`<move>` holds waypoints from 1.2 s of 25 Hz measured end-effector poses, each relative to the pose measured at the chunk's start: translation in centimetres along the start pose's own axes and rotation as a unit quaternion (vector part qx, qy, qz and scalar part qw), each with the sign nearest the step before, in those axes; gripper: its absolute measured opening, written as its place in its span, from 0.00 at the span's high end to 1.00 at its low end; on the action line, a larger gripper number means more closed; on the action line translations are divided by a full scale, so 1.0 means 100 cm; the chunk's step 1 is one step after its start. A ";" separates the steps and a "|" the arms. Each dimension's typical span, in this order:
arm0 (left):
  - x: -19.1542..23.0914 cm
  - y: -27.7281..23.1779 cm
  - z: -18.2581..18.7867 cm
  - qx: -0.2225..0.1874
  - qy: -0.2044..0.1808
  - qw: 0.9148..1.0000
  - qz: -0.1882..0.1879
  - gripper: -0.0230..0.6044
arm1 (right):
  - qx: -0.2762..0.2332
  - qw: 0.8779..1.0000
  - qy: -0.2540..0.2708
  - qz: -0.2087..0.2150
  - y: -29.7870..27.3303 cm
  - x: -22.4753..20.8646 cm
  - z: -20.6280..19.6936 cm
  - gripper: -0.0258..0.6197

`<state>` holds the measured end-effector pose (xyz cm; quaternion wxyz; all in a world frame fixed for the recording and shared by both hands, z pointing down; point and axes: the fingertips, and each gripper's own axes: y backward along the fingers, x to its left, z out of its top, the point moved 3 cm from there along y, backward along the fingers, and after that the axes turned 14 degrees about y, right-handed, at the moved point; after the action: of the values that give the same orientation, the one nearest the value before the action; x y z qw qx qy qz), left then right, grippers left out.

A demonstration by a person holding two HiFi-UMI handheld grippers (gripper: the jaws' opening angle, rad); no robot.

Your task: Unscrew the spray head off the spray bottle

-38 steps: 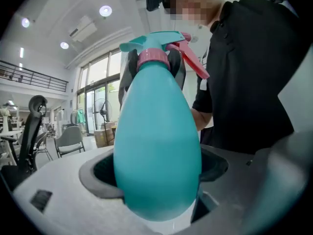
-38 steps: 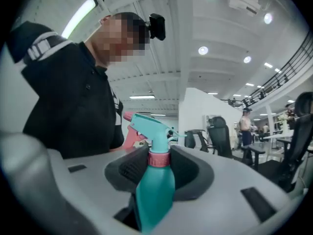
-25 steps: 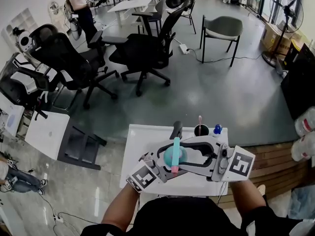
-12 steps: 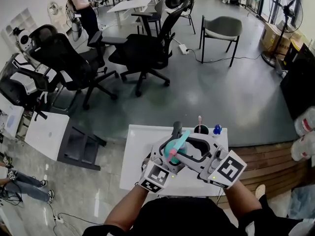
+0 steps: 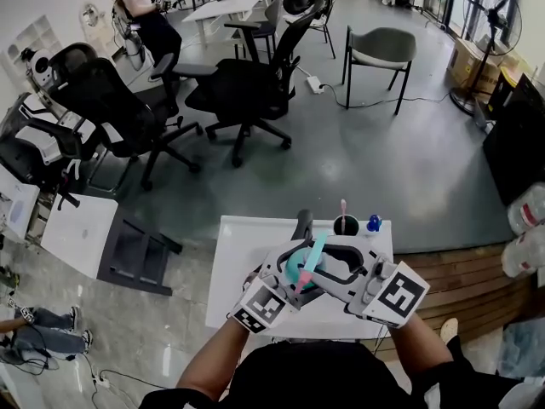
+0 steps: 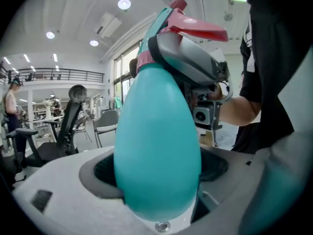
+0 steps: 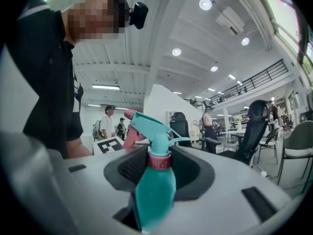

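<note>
Grey office floor [image 5: 383,160] spreads beyond the white table [image 5: 243,245], with black swivel chairs [image 5: 247,92] standing well past its far edge. Above that table my left tongs [image 5: 288,273] are clamped on the belly of the teal spray bottle [image 6: 156,146], which leans at a tilt. Over the same table my right tongs [image 5: 317,262] have just been closing round the spray head [image 7: 152,129], their pads against its pink collar [image 7: 159,161].

Grey floor [image 5: 383,160]; black office chairs [image 5: 247,88] and grey chair [image 5: 379,51], upper centre; fan [image 5: 490,15], upper right; white worktop [image 5: 243,245], lower centre.
</note>
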<state>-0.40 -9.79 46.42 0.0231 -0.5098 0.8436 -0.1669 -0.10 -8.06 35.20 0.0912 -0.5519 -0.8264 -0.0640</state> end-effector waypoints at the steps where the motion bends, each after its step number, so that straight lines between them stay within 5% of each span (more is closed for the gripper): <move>1: -0.003 0.001 0.001 0.002 -0.004 1.000 -0.021 0.28 | -0.003 1.000 -0.001 0.018 0.001 0.002 0.002 0.72; 8: -0.037 0.014 0.001 0.002 -0.062 0.985 -0.159 0.28 | -0.024 0.989 0.002 0.149 0.011 0.024 0.019 0.73; 18: -0.070 0.025 -0.004 0.000 -0.059 0.961 -0.268 0.28 | -0.056 0.971 -0.009 0.234 0.022 0.044 0.024 0.72; 22: -0.062 0.020 0.001 -0.018 -0.035 0.970 -0.239 0.28 | -0.057 0.979 -0.008 0.197 0.020 0.035 0.020 0.72; 27: -0.023 0.013 0.008 -0.024 0.009 0.992 -0.122 0.28 | -0.053 0.993 -0.004 0.110 0.020 0.011 0.013 0.65; 30: -0.008 0.013 0.007 -0.018 0.022 0.997 -0.069 0.28 | -0.019 0.998 -0.007 0.065 0.015 0.006 0.002 0.64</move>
<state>-0.96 -8.80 45.24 -0.0161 -0.5636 0.8096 -0.1634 1.06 -6.88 35.12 0.0790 -0.6063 -0.7882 -0.0697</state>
